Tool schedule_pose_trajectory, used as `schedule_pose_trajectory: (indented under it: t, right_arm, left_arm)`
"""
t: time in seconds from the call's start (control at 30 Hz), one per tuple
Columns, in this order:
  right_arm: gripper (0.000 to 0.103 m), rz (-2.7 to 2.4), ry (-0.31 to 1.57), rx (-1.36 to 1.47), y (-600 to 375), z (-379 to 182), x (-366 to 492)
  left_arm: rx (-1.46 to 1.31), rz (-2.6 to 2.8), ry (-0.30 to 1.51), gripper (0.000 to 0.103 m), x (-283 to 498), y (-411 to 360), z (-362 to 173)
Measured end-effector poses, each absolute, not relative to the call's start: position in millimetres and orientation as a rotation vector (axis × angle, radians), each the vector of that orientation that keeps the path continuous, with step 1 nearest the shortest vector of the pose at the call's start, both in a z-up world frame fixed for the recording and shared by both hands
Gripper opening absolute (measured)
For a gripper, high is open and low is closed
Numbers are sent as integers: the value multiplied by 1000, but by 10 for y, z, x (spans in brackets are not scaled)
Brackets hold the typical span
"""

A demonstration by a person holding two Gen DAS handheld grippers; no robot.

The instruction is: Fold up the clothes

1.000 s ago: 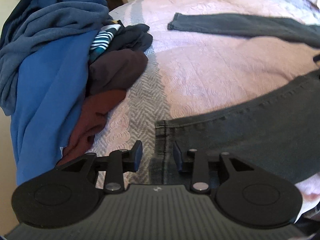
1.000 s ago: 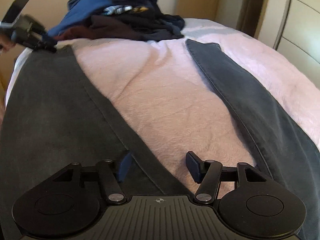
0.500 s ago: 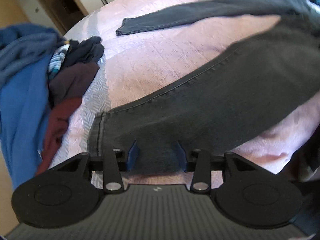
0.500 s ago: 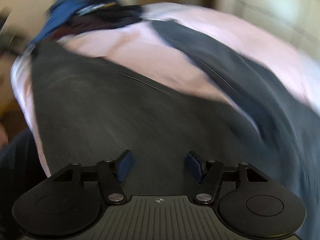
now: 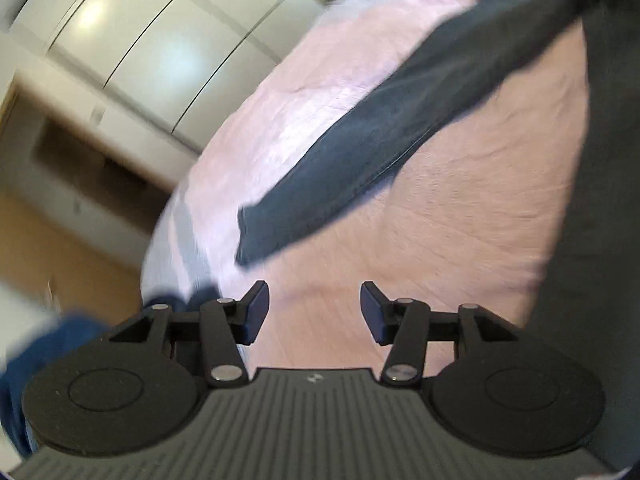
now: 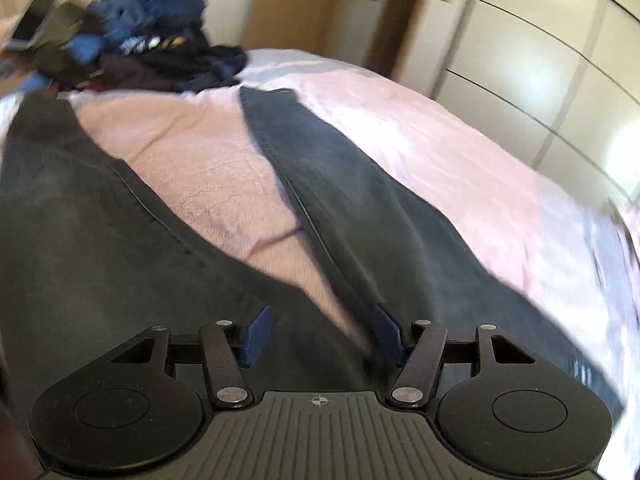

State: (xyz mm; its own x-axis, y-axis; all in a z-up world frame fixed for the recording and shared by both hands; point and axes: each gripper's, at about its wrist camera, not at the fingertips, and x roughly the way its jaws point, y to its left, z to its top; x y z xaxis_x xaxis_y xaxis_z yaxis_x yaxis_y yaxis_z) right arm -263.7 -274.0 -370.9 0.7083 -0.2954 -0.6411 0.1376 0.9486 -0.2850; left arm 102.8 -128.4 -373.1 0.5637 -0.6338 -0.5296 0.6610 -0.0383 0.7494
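Both my views are motion-blurred. One pair of dark denim jeans lies spread on the pink quilted bed, two legs splayed; its waist is cut off. My left gripper is wide open, empty, over bedding. My right gripper gapes over the crotch, gripping nothing. A crumpled pile sits beyond.

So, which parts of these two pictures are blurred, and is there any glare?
Left wrist view: wardrobe doors smeared by motion, with bright glare patches; the jeans are soft; the fingers stay sharp. Right wrist view: the clothes pile and right edge are blurred; glare on the wardrobe at right.
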Motion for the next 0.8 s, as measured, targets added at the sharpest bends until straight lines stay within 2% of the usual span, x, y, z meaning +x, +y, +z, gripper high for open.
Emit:
schedule_pose_trajectory:
  t: [0.13, 0.3, 0.37, 0.43, 0.5, 0.53, 0.6, 0.7, 0.8]
  right_arm:
    - [44, -213, 799, -384, -2800, -3910, -2146]
    - [40, -180, 857, -518, -2918, -4194, -1659]
    - [40, -163, 877, -552, -2953, -4332, -1533]
    - [40, -162, 887, -590, -2976, -4468, -1437]
    - [36, -174, 889, -632, -3000, -4580, -1380]
    - [24, -181, 887, -651, -3012, -4627, -1359]
    - [8, -196, 881, -683, -3042, -4704, -1334]
    - [4, -200, 864, -695, -3077, -4688, -1382]
    - [4, -193, 828, -692, -2991, -4527, -1480]
  left_arm:
    - [1414, -1038, -141, 43, 1266, -1932, -4168]
    - [1622, -1008, -300, 42, 1796, -2557, -4867]
    - [1661, -993, -341, 26, 1960, -2758, -5054]
    - [1684, -971, -385, 16, 2102, -2922, -5202]
    - [1688, -940, -407, 7, 2183, -3030, -5272]
    - [1692, -925, -407, 2, 2206, -3052, -5286]
    - [1693, -901, -433, 2, 2195, -2999, -5243]
    - [1677, -847, -465, 2, 2084, -2733, -4960]
    - [1660, -837, -397, 2, 1915, -2355, -4648]
